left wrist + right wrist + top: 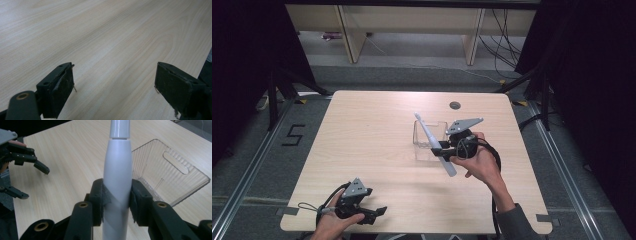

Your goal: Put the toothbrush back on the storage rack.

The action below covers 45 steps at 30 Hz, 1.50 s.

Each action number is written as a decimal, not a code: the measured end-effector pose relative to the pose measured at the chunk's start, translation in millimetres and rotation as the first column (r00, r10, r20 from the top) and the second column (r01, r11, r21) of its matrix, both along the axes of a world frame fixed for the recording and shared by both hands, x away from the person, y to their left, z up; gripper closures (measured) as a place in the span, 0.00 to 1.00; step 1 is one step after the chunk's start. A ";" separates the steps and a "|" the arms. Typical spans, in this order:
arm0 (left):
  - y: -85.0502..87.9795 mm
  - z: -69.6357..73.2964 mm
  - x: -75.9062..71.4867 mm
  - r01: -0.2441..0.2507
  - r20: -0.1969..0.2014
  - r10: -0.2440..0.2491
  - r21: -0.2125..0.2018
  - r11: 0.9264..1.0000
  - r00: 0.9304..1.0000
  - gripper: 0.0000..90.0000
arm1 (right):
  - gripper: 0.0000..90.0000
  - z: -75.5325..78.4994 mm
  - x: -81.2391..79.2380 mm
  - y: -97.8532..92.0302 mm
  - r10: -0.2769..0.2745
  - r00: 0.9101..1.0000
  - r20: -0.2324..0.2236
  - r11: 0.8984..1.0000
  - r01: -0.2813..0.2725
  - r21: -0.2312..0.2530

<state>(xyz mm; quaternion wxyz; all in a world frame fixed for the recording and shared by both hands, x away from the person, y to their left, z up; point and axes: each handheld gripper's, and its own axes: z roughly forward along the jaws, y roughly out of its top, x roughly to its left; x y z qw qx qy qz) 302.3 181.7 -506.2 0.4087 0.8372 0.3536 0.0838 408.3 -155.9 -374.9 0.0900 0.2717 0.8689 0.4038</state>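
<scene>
A pale grey electric toothbrush (434, 142) is held slantwise above the table, its head pointing to the far left over a clear plastic bin (430, 131). My right gripper (446, 148) is shut on the toothbrush handle (117, 177), both pads pressed against its sides. The ribbed clear bin (172, 173) with a slot handle lies just to the right of the jaws in the right gripper view. My left gripper (381, 211) rests near the table's front left edge, open, with bare wood between its pads (113, 85).
The light wooden table (362, 140) has a small round grommet hole (455, 105) near its far edge. Dark curtains flank both sides, and wooden furniture legs and cables stand on the floor beyond.
</scene>
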 end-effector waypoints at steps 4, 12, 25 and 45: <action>-1.2 -0.5 -0.5 -0.005 -0.006 0.005 -0.016 1.000 1.000 0.17 | 0.74 3.2 3.0 -2.9 -0.005 1.000 0.010 1.000 0.005 0.016; -1.8 -0.9 -0.7 -0.014 -0.006 0.014 -0.028 1.000 1.000 0.17 | 0.74 10.8 8.4 -4.2 -0.014 0.999 0.033 0.999 0.013 0.033; -2.2 -1.1 -0.7 -0.016 -0.008 0.016 -0.031 0.999 1.000 0.17 | 0.74 19.0 20.5 -9.3 -0.019 0.999 0.046 0.998 0.016 0.068; -1.7 -1.1 -0.5 -0.014 -0.007 0.014 -0.031 0.999 1.000 0.17 | 0.74 34.2 41.3 -8.8 -0.056 0.995 0.081 0.992 0.046 0.116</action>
